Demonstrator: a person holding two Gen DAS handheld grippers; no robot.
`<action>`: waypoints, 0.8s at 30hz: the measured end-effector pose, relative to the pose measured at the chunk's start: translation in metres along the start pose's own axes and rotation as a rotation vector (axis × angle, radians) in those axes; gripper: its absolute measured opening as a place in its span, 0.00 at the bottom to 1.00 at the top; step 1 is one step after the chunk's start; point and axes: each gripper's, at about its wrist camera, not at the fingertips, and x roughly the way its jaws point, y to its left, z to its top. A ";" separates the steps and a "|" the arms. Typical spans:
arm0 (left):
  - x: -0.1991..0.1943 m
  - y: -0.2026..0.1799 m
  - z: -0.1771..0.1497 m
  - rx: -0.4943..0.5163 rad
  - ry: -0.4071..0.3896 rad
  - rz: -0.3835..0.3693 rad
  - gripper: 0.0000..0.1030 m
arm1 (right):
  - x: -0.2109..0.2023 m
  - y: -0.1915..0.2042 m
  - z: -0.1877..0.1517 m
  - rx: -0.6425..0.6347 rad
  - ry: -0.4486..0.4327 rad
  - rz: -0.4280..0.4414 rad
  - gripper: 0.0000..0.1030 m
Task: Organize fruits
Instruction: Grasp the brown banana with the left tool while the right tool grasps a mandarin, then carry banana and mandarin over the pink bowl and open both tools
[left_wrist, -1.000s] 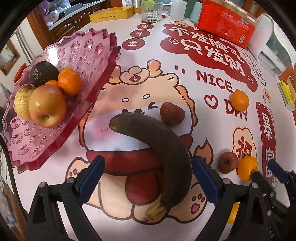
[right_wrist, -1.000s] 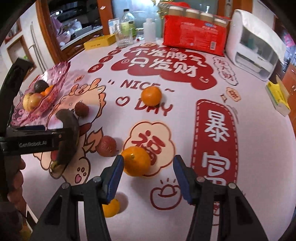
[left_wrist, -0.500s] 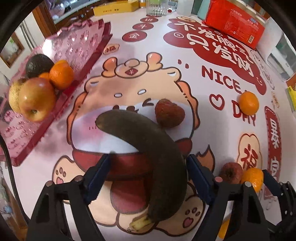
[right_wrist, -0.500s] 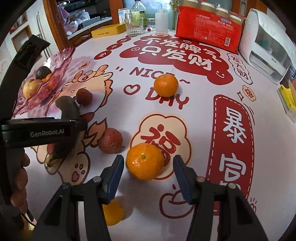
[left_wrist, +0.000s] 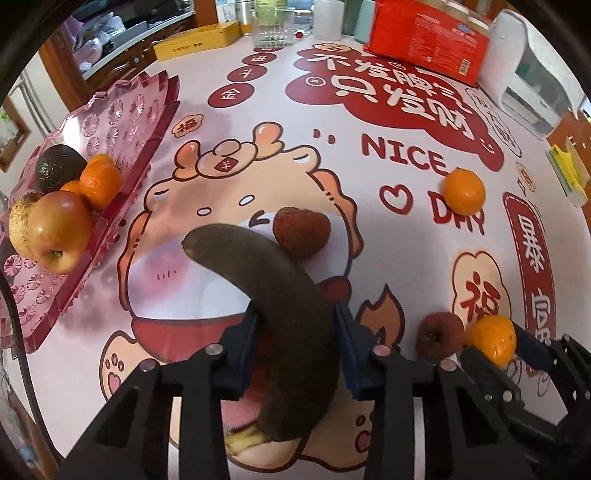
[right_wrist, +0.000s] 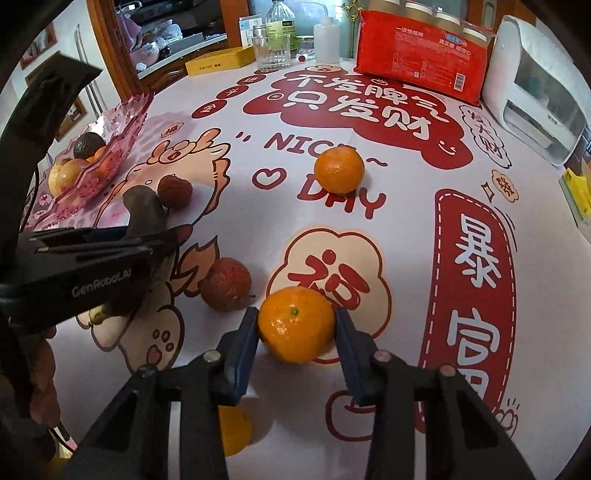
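My left gripper (left_wrist: 295, 314) is closing, its blue pads pressing both sides of a dark, overripe banana (left_wrist: 240, 254) that lies on the printed tablecloth. My right gripper (right_wrist: 295, 325) is also closing, and its pads touch an orange (right_wrist: 295, 332) on either side. A pink tray (left_wrist: 122, 122) at the left holds an apple (left_wrist: 59, 232), an avocado (left_wrist: 57, 168), a pear and oranges. Loose on the cloth are two red lychee-like fruits (right_wrist: 225, 284) (right_wrist: 175, 190), another orange (right_wrist: 338, 170) and a small yellow-orange fruit (right_wrist: 232, 432) under the right gripper.
Along the table's far edge stand a red package (left_wrist: 428, 40), a glass (left_wrist: 271, 27), a yellow box (left_wrist: 195, 40) and a white appliance (left_wrist: 535, 81). A yellow item (left_wrist: 569, 173) lies at the right edge. A hand (right_wrist: 40, 387) holds the left gripper.
Both grippers' jaws have closed in: the left from wide apart onto the banana, the right onto the orange. The left gripper also moved forward along the banana.
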 end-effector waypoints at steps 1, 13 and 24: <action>-0.002 0.001 -0.002 0.005 0.001 -0.004 0.33 | -0.001 0.000 0.000 0.004 -0.002 0.000 0.39; -0.033 0.008 -0.025 0.072 -0.016 -0.042 0.30 | -0.028 0.004 0.001 0.029 -0.056 -0.016 0.39; -0.087 0.017 -0.026 0.132 -0.116 -0.046 0.30 | -0.061 0.028 0.010 0.008 -0.126 -0.020 0.39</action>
